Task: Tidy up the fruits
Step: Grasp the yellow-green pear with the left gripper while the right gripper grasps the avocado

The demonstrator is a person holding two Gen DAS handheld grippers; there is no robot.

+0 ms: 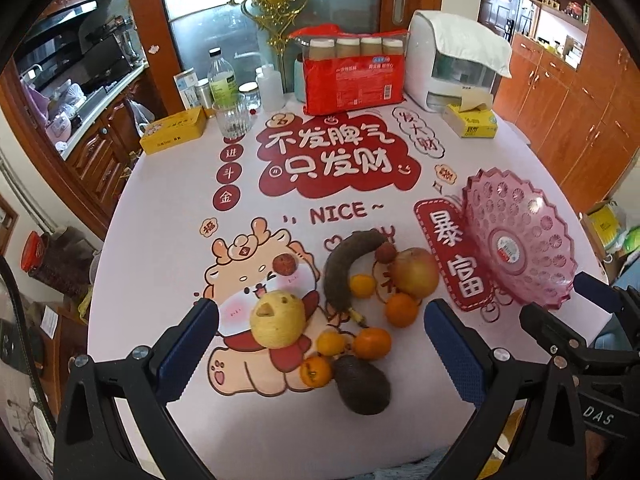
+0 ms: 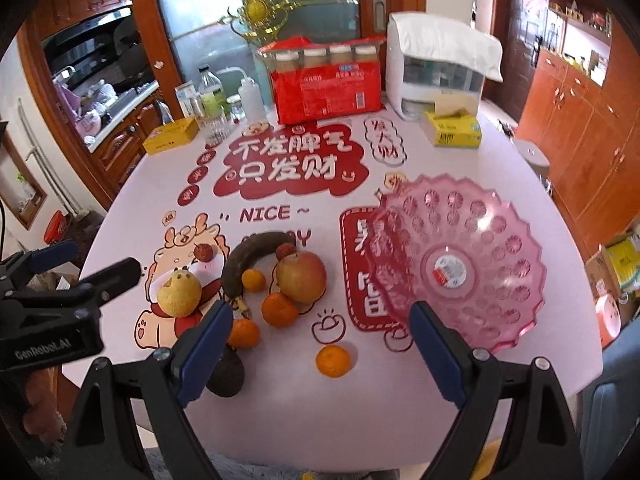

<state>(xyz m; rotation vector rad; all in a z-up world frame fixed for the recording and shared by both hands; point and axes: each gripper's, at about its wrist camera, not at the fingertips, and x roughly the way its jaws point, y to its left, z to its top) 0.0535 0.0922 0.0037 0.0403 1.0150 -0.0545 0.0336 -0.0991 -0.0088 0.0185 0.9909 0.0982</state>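
Hovering left gripper (image 1: 320,332) gaping, fruits (image 1: 414,272) clustered, pink bowl (image 1: 560,240) beside

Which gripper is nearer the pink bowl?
Right. The right gripper is open with one finger at the pink bowl rim; the left gripper, also open, hovers over the fruit pile beside it.

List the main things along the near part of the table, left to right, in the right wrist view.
Pear → dark banana → apple → lone tangerine → pink bowl. The tangerines clustered by the banana are left out, as their order is unclear.
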